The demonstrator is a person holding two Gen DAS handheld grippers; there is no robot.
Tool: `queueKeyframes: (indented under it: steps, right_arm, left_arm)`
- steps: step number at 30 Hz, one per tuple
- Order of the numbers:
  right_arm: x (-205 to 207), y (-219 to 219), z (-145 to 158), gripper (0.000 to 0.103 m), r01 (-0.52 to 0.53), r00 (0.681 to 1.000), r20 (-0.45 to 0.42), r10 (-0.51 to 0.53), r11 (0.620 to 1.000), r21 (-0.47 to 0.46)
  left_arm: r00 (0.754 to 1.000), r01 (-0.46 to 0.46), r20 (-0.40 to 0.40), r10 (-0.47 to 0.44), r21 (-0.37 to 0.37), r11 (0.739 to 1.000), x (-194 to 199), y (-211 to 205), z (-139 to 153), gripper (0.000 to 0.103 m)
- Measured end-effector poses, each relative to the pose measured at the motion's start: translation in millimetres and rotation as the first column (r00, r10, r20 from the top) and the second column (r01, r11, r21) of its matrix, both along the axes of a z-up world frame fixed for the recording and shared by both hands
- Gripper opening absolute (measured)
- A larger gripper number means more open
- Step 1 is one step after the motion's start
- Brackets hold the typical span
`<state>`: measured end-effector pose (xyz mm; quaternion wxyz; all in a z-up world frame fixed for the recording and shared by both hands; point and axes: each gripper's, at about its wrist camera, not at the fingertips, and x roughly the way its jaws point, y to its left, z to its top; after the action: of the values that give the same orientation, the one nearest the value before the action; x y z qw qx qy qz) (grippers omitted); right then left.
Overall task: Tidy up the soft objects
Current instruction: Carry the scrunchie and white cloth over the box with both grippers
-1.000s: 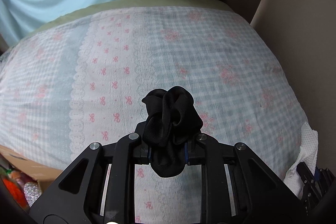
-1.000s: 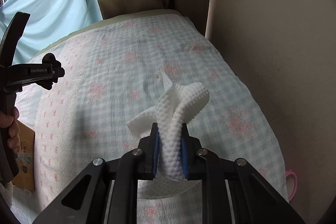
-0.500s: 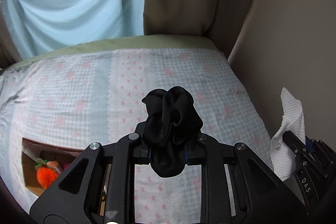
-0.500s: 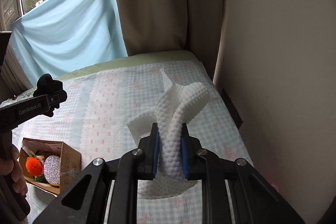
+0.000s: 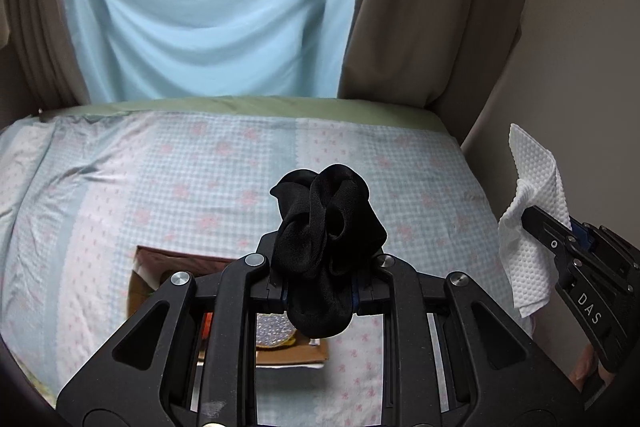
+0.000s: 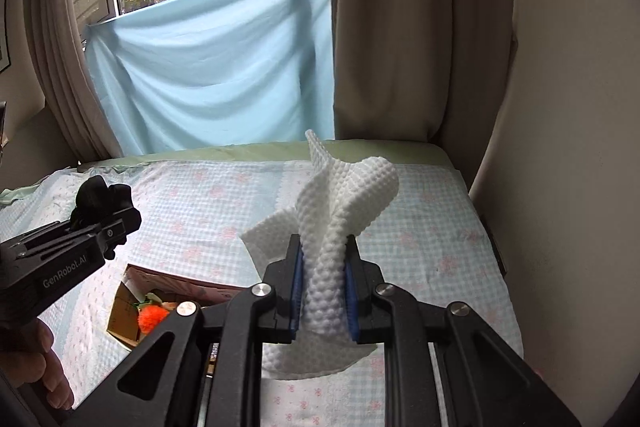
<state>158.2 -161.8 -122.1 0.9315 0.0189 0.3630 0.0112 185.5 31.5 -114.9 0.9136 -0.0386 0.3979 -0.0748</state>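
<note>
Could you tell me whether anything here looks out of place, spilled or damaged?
Nothing stands out. The left gripper is shut on a bunched black cloth, the right gripper on a white textured cloth, both held above the bedspread. The cardboard box sits open on the bed, with its contents inside.

"genrobot.ai" left hand-held gripper (image 6: 120,223); "das" right hand-held gripper (image 5: 532,215).

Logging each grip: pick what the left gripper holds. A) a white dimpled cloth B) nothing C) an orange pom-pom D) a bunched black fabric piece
D: the left gripper is shut on the bunched black fabric piece, while the right gripper pinches the white dimpled cloth.
</note>
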Motion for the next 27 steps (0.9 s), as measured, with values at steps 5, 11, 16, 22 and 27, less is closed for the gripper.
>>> queueKeyframes:
  steps: [5,11,16,22,27]
  right_arm:
    - [0,74,0,0.017,-0.043,0.999,-0.023,0.044,0.999,0.006]
    - [14,145,-31,0.017,-0.069,0.992,-0.1,0.074,0.996,0.054]
    - [37,181,-77,0.017,-0.069,0.974,-0.209,0.092,0.991,0.116]
    - [50,205,-133,0.017,-0.064,0.936,-0.334,0.109,0.988,0.142]
    - [63,196,-178,0.017,0.003,0.894,-0.44,0.085,0.981,0.195]
  left_arm:
    - [0.999,-0.001,-0.037,0.001,0.009,1.0,-7,68,-10,0.018]
    - [0.993,0.0,-0.117,0.004,0.032,0.999,1,136,-48,0.018]
    - [0.979,0.005,-0.204,0.004,0.044,0.999,16,169,-92,0.018]
    - [0.955,0.036,-0.295,-0.024,0.034,0.999,33,166,-144,0.018]
    - [0.921,0.138,-0.372,-0.116,0.034,0.99,47,139,-183,0.018]
